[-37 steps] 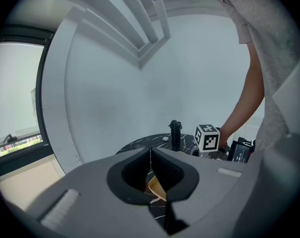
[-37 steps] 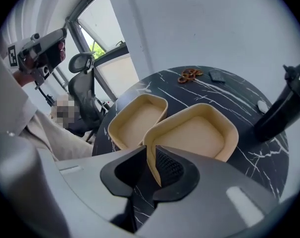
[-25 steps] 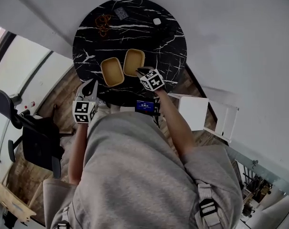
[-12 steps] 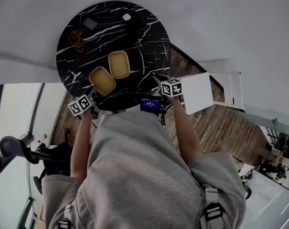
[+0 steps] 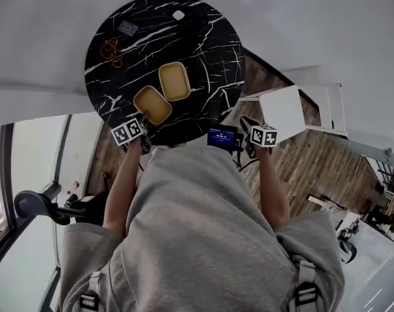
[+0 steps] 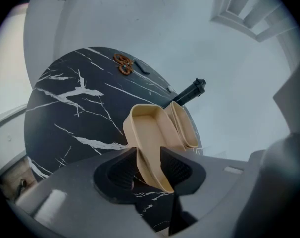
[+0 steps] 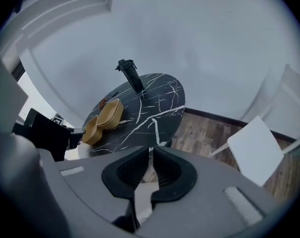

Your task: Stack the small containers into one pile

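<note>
Two shallow tan containers lie side by side on the round black marble table (image 5: 203,51): a near one (image 5: 152,104) and a far one (image 5: 174,81). My left gripper (image 5: 144,123) is at the near container's closest end. In the left gripper view its jaws (image 6: 147,150) are opening with that container's wall (image 6: 151,148) standing between them, and the pads do not clamp it. The far container (image 6: 185,128) lies just behind. My right gripper (image 5: 246,122) hangs off the table's right edge; its jaws (image 7: 151,150) are closing to a narrow slit with nothing in them.
A brown tangle of bands (image 5: 111,49), a small dark card (image 5: 127,26) and a small white object (image 5: 178,15) lie at the table's far side. A white chair (image 5: 281,109) stands right of the table. A blue-screened device (image 5: 222,137) hangs at my chest. A black pole (image 7: 131,76) rises beyond the table.
My left gripper moved from beside the table's edge up to the near container and its jaws opened around the wall. My right gripper drew back from the containers, off the table to the right.
</note>
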A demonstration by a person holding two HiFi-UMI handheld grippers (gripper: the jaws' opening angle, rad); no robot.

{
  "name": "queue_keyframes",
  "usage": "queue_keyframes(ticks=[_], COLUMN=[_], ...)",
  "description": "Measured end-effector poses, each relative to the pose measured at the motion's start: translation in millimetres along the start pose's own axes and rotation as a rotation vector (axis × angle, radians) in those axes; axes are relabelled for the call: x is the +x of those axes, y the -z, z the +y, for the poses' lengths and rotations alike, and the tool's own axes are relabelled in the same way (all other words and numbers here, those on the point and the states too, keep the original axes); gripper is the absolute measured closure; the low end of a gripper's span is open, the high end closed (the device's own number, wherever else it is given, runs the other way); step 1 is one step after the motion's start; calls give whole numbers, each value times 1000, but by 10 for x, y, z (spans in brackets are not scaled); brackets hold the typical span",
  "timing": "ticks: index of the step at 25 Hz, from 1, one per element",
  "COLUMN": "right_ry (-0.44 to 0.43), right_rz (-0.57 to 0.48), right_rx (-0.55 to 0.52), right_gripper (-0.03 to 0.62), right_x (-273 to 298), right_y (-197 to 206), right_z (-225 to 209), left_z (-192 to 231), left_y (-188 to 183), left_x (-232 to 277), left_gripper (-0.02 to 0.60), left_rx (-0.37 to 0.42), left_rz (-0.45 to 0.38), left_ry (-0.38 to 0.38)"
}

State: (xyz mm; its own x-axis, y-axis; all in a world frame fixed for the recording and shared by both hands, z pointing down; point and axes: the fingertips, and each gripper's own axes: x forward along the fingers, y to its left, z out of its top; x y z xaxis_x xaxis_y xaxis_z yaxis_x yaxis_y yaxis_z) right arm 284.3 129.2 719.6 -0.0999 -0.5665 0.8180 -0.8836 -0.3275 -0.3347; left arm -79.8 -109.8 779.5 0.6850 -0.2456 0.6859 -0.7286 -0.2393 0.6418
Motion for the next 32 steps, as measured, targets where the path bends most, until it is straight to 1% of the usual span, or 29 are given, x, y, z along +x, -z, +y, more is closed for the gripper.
queue_keyframes(ticks=[2,5,10,11,12,16,19,23,26,29,32], right_ry=[11,20,34,34,32,5,-13,-69,-134,-203,-251], right_rz=[6,8,-9,-16,-28,-85,-124,-181,-209,-237,-297], right_rx=[12,15,12,9,6,-36,-80,-131,-193,-285,-388], right_gripper=[551,551,551,551,551,551,553,553,554,554,554], right_x=[-4,11,-52,-62,-67,-92,-148,-136,-103,-62,-71], right_y=[102,169,124,85,33,-282,-552,-972,-1286,-1588,-1906], right_z=[-26,-24,-94,-96,-89,17,73,279,547,919,1370], left_z=[19,71,124,139,153,185,149,98,1,-173,-439], left_y=[28,48,96,99,88,0,-2,-136,-268,-387,-519], left_x=[62,63,77,80,81,47,-13,-198,-392,-577,-713], left_gripper=[459,457,462,483,489,541,563,565,565,566,566], left_rx=[10,-5,-38,-45,-51,-72,-73,-91,-86,-76,-37], left_rz=[23,28,24,24,20,-9,-28,-87,-136,-180,-210], left_ry=[-6,-13,-34,-41,-46,-68,-71,-62,-53,-37,-22])
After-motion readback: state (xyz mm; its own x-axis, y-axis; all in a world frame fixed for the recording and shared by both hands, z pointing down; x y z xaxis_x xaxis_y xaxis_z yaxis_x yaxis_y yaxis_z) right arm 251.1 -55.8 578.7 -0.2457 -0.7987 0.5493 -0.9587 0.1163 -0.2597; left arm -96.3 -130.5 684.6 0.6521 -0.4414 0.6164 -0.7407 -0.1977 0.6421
